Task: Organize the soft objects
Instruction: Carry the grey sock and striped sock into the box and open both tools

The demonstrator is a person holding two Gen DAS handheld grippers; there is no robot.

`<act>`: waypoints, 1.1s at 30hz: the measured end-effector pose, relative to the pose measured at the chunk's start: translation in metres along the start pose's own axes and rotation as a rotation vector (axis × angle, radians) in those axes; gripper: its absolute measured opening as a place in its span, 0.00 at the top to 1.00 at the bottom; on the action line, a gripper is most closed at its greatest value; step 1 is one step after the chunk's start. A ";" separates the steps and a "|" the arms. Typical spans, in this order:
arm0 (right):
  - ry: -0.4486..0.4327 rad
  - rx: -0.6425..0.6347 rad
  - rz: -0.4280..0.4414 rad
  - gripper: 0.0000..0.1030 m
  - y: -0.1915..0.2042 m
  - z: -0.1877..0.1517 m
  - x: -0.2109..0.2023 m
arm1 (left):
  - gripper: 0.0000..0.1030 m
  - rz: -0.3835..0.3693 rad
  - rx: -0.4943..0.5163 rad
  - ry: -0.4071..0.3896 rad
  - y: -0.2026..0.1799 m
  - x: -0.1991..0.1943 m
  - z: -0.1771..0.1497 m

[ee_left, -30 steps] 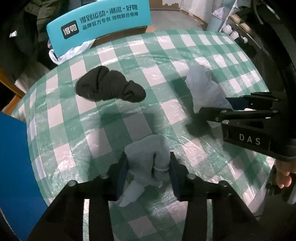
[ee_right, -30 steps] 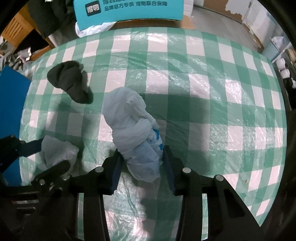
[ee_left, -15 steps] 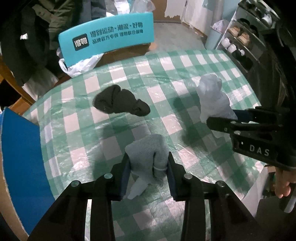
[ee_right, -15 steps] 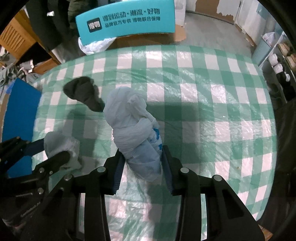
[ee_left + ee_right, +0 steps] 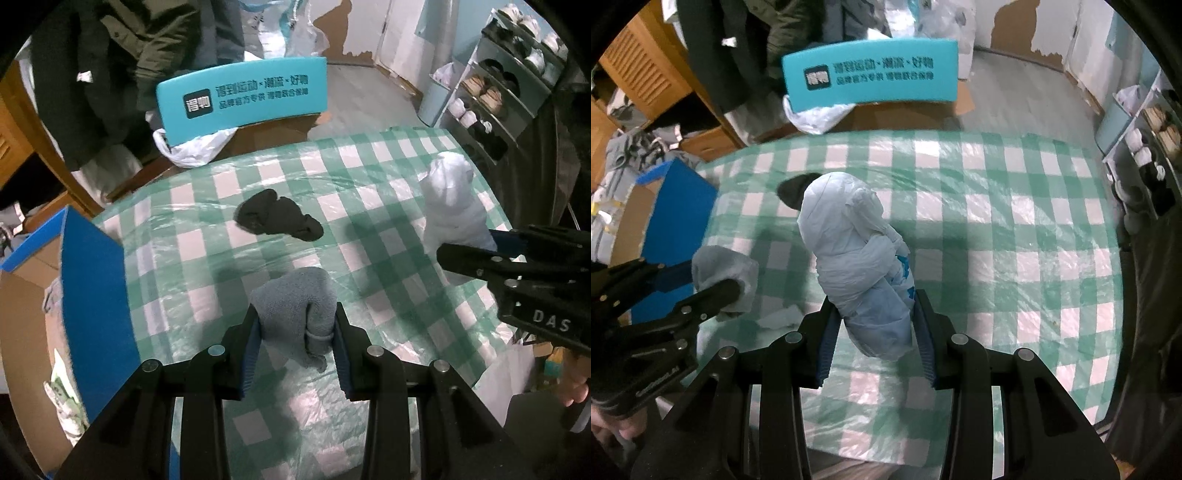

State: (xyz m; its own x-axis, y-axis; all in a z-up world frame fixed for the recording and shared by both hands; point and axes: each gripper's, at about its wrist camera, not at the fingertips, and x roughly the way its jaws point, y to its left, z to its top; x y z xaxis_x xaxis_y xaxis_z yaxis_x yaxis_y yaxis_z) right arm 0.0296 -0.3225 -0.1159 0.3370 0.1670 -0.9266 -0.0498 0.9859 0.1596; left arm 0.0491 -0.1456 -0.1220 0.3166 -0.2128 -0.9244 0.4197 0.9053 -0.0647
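- Both grippers have risen off the tabletop [image 5: 373, 177] since a second ago, each carrying its load.
- Left gripper [image 5: 297, 345]: jaws clamped on the grey sock [image 5: 295, 306].
- Right gripper [image 5: 875, 334]: jaws clamped on the white bundle [image 5: 853, 254].
- The black sock [image 5: 279, 219] remains on the tabletop; the blue box [image 5: 92, 280] probably comes next.
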 end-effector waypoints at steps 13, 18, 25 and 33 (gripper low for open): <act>-0.067 -0.056 0.050 0.64 0.034 0.001 -0.035 | 0.65 0.042 -0.024 -0.050 0.015 -0.042 -0.013; -0.081 -0.082 0.069 0.64 0.048 0.001 -0.042 | 0.65 0.064 -0.026 -0.074 0.020 -0.057 -0.017; -0.092 -0.109 0.093 0.64 0.066 0.002 -0.049 | 0.65 0.086 -0.027 -0.090 0.027 -0.069 -0.023; -0.098 -0.139 0.112 0.64 0.086 0.005 -0.054 | 0.65 0.108 -0.040 -0.115 0.040 -0.084 -0.029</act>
State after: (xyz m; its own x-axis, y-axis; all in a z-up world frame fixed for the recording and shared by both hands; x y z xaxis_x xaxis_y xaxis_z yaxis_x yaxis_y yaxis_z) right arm 0.0119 -0.2463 -0.0504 0.4117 0.2812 -0.8669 -0.2197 0.9538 0.2050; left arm 0.0149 -0.0811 -0.0582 0.4541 -0.1524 -0.8778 0.3443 0.9387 0.0152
